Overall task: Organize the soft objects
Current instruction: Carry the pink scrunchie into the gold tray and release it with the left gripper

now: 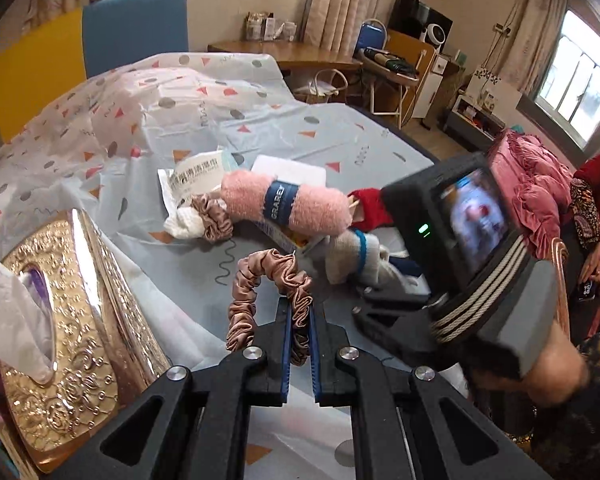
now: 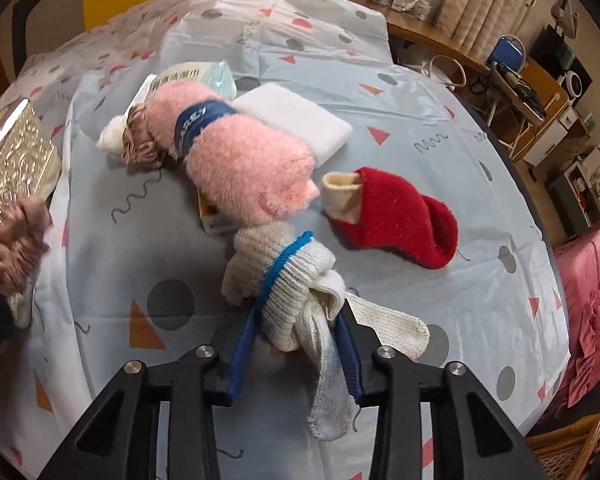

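Left gripper (image 1: 300,320) clamped on pink satin scrunchie (image 1: 260,292), lifted beside gold tissue box (image 1: 60,340) at tablecloth's (image 2: 420,128) left edge. Right gripper (image 2: 300,320) pinches knotted white sock bundle (image 2: 288,280) mid-cloth, touching pink rolled towel (image 2: 240,160).

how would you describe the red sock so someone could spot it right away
Start at the table under the pale blue cloth with triangles and dots. Near its middle lies a pink towel roll with a blue band; the red sock lies on the cloth just right of that roll's near end, beyond the right gripper. It is the only bright red, fuzzy piece, with a cream cuff.
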